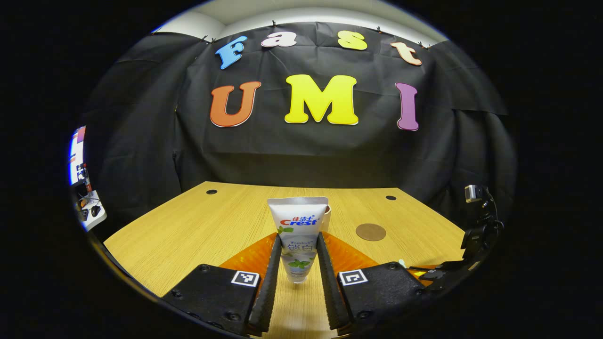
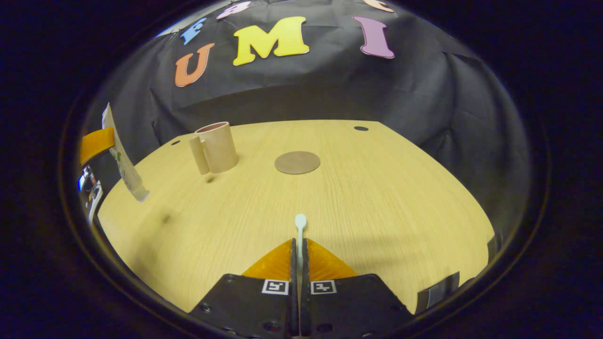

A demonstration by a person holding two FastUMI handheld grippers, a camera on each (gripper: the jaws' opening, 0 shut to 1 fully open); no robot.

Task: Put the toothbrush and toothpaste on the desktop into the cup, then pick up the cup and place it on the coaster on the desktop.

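Observation:
In the left gripper view my left gripper (image 1: 297, 242) is shut on a white toothpaste tube (image 1: 297, 235), held upright with its cap down above the wooden desk (image 1: 188, 230). The rim of a beige cup (image 1: 328, 214) peeks out just behind the tube. A round brown coaster (image 1: 370, 231) lies to the right. In the right gripper view my right gripper (image 2: 299, 245) is shut on a pale toothbrush (image 2: 300, 226), whose end sticks out past the fingertips. The cup (image 2: 216, 147) stands at far left, the coaster (image 2: 297, 162) mid-desk. The tube (image 2: 123, 160) hangs at the left edge.
The desk (image 2: 377, 197) has small dark holes (image 2: 361, 128) near its far edge. The right gripper's body (image 1: 476, 235) shows at the right edge of the left gripper view. Equipment sits beyond the desk's left side (image 1: 87, 207).

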